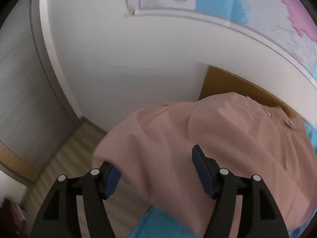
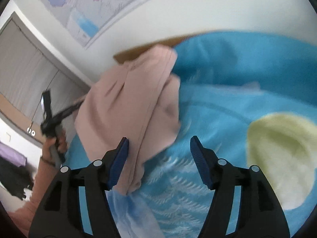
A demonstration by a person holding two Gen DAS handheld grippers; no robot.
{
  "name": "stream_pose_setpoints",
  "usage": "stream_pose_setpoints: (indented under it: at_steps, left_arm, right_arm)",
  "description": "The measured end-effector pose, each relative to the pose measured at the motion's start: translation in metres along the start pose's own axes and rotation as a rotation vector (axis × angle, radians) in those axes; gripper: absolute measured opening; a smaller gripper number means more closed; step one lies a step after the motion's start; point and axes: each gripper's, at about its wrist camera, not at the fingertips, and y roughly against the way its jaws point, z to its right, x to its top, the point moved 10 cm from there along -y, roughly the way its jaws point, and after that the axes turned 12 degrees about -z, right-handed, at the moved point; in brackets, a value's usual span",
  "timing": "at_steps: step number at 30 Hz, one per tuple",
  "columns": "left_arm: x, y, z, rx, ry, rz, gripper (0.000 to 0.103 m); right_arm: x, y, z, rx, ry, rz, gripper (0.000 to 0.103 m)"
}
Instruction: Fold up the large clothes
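Observation:
A large pink shirt (image 1: 198,138) with buttons lies spread over the blue bed cover (image 1: 164,224), its edge hanging past the bed's side. My left gripper (image 1: 152,166) is open, its blue pads above the shirt; part of the cloth covers the left pad. In the right wrist view the same pink shirt (image 2: 128,107) lies bunched in folds on the blue cover (image 2: 227,79). My right gripper (image 2: 158,144) is open just above the shirt's near end, holding nothing. The left gripper (image 2: 49,119) shows at the left in a hand, blurred.
A wooden headboard (image 1: 237,87) stands against the white wall under a map poster (image 1: 257,10). A wood floor (image 1: 59,168) lies left of the bed. A pale green patch (image 2: 281,154) is on the cover. Grey cupboard doors (image 2: 23,75) stand at the left.

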Motion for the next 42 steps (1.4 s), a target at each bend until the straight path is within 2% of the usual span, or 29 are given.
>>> stream_pose_setpoints:
  at_steps: [2, 5, 7, 8, 12, 14, 16, 18, 20, 23, 25, 29, 31, 33, 34, 38, 39, 42]
  left_arm:
    - [-0.004, 0.017, -0.001, 0.039, -0.005, 0.038, 0.066]
    - [-0.008, 0.042, 0.005, 0.019, 0.001, 0.111, 0.072]
    - [-0.013, 0.064, 0.021, -0.110, -0.002, 0.177, 0.079]
    - [-0.017, 0.070, 0.031, -0.152, -0.019, 0.184, 0.081]
    - [-0.039, 0.061, 0.072, -0.248, -0.098, 0.126, 0.081]
    - [-0.049, 0.048, 0.093, -0.262, -0.144, 0.094, 0.081]
    - [-0.062, 0.043, 0.109, -0.259, -0.174, 0.069, 0.081]
    - [-0.069, 0.032, 0.122, -0.284, -0.184, 0.038, 0.081]
    - [-0.074, 0.031, 0.125, -0.287, -0.201, 0.034, 0.081]
    - [-0.076, 0.036, 0.127, -0.312, -0.220, 0.036, 0.081]
    - [-0.079, 0.035, 0.128, -0.311, -0.227, 0.032, 0.081]
    - [-0.082, 0.038, 0.127, -0.323, -0.233, 0.032, 0.081]
    - [-0.084, 0.042, 0.121, -0.336, -0.219, 0.029, 0.081]
    - [-0.088, 0.044, 0.117, -0.338, -0.210, 0.030, 0.081]
    - [-0.090, 0.043, 0.115, -0.343, -0.210, 0.029, 0.082]
    - [-0.091, 0.034, 0.115, -0.346, -0.197, 0.014, 0.085]
    - [-0.090, 0.033, 0.117, -0.345, -0.194, 0.011, 0.086]
    - [-0.093, 0.032, 0.120, -0.327, -0.215, 0.008, 0.089]
  right_arm:
    - [0.015, 0.003, -0.002, -0.021, 0.006, 0.032, 0.064]
    - [0.041, -0.002, -0.004, -0.037, 0.016, 0.047, 0.064]
    - [0.058, -0.013, -0.007, -0.045, 0.015, 0.040, 0.064]
    - [0.064, -0.018, -0.008, -0.042, 0.015, 0.030, 0.064]
    - [0.084, -0.044, -0.008, -0.056, 0.001, -0.014, 0.064]
    - [0.089, -0.056, -0.005, -0.041, -0.024, -0.042, 0.054]
    - [0.096, -0.061, -0.002, -0.026, -0.028, -0.047, 0.019]
    - [0.101, -0.056, 0.002, 0.001, -0.049, -0.025, 0.006]
    - [0.104, -0.042, 0.009, 0.037, -0.077, 0.013, 0.006]
    - [0.100, -0.030, 0.020, 0.045, -0.107, 0.060, 0.005]
    - [0.091, -0.042, 0.031, 0.027, -0.137, 0.038, 0.005]
    - [0.081, -0.043, 0.049, 0.093, -0.252, 0.053, 0.005]
    - [0.081, -0.025, 0.051, 0.114, -0.276, 0.119, 0.005]
    - [0.081, -0.004, 0.048, 0.075, -0.247, 0.199, 0.005]
    - [0.079, -0.002, 0.047, 0.057, -0.229, 0.201, 0.005]
    - [0.064, -0.040, 0.051, -0.037, -0.209, 0.053, 0.008]
    - [0.061, -0.042, 0.051, -0.056, -0.200, 0.048, 0.010]
    - [0.061, -0.031, 0.048, -0.049, -0.203, 0.051, 0.035]
